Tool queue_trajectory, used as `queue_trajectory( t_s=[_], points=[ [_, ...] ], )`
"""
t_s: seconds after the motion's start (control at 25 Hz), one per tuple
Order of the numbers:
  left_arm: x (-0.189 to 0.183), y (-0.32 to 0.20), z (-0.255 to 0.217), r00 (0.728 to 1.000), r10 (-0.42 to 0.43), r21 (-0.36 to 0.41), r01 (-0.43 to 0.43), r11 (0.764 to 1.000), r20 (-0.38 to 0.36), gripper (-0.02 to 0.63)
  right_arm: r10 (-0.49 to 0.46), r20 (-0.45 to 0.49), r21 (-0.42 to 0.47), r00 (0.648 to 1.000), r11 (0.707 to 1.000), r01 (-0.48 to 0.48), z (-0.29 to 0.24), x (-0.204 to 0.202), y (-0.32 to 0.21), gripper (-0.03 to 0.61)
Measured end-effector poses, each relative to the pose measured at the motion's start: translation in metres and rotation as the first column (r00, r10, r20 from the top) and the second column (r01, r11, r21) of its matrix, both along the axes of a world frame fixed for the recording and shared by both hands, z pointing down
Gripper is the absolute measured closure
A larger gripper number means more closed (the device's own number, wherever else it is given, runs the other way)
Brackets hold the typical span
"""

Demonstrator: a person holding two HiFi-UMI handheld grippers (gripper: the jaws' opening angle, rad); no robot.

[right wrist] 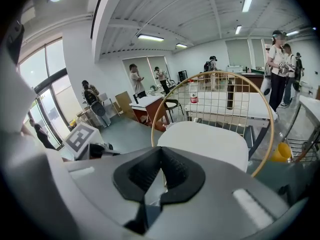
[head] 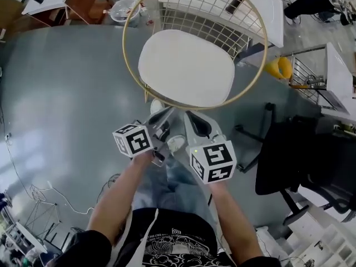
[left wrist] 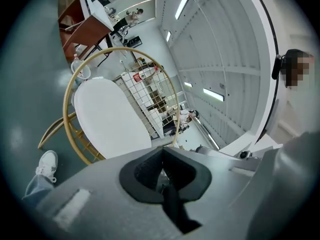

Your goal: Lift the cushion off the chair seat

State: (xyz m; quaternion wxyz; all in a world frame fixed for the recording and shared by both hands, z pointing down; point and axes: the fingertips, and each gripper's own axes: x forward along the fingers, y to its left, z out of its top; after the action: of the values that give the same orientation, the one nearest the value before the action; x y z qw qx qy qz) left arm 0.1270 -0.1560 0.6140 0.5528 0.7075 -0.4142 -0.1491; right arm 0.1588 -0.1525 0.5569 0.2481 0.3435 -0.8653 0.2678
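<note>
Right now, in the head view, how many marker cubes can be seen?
2: one cube on the left tool, another on the right tool, both short of the cushion. None seems hidden.

We're looking down on the white cushion (head: 186,65) at twelve o'clock, lying in the round gold-framed chair (head: 194,15). Both grippers hover near its front rim, the left gripper (head: 162,115) at seven o'clock of the cushion and the right gripper (head: 196,122) at six. A black office chair (head: 295,160) stands at four o'clock.
</note>
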Motion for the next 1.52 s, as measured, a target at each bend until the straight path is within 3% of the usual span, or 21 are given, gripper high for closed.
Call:
queue_trajectory(
  t_s=[0.48,0.68,1.28,1.36,1.52],
  points=[
    [-0.016,-0.008,0.092,0.997,-0.054,-0.08,0.049,0.996,-0.055,0.539,-0.039,-0.042,-0.037,0.998,0.999,0.038,0.041,-0.011,-0.017,0.581],
    [-0.016,-0.006,0.117,0.99,-0.057,-0.118,0.042,0.992,-0.128,0.423,-0.024,-0.057,-0.073,0.998,0.997,0.019,0.052,-0.007,-0.015,0.581],
    [-0.009,-0.044,0.139,0.961,-0.121,-0.168,0.08,0.983,-0.25,0.431,0.023,-0.103,-0.136,0.994,0.99,-0.037,0.071,0.009,-0.022,0.581],
    [-0.009,-0.048,0.141,0.966,-0.117,-0.174,0.077,0.982,-0.232,0.523,0.028,-0.105,-0.146,0.994,0.988,-0.043,0.073,0.008,-0.025,0.581],
    [-0.015,-0.051,0.136,0.962,-0.102,-0.183,0.055,0.981,-0.254,0.557,0.039,-0.107,-0.162,0.993,0.985,-0.056,0.077,0.001,-0.031,0.581]
  ],
)
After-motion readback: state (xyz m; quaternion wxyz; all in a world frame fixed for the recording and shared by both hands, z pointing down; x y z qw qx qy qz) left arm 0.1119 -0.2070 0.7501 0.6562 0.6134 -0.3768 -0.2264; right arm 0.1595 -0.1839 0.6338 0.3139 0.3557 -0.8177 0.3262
